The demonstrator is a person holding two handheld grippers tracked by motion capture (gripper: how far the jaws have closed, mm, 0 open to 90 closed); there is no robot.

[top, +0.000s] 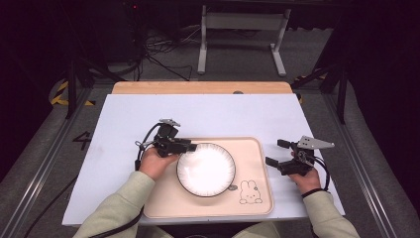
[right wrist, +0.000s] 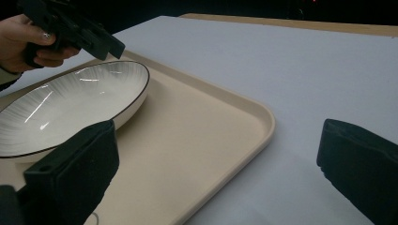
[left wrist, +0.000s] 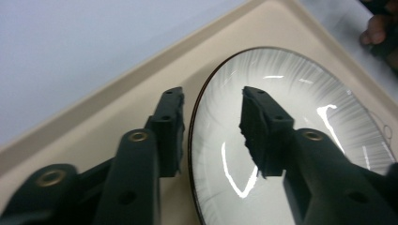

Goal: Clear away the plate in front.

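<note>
The surface (top: 148,114) is covered by a pale, bluish-white sheet, with a strip of bare light wood (top: 198,88) showing along its far edge. A small dark spot sits on that wooden strip, too small to make out. Directly on the sheet lies a cream-coloured tray (top: 257,173) with rounded corners and a low raised rim, set toward the near edge, a little right of the middle. A little line drawing of a rabbit (top: 249,192) is printed on the tray's floor near its right-hand near corner. To the tray's left, right and far side the sheet lies flat.
</note>
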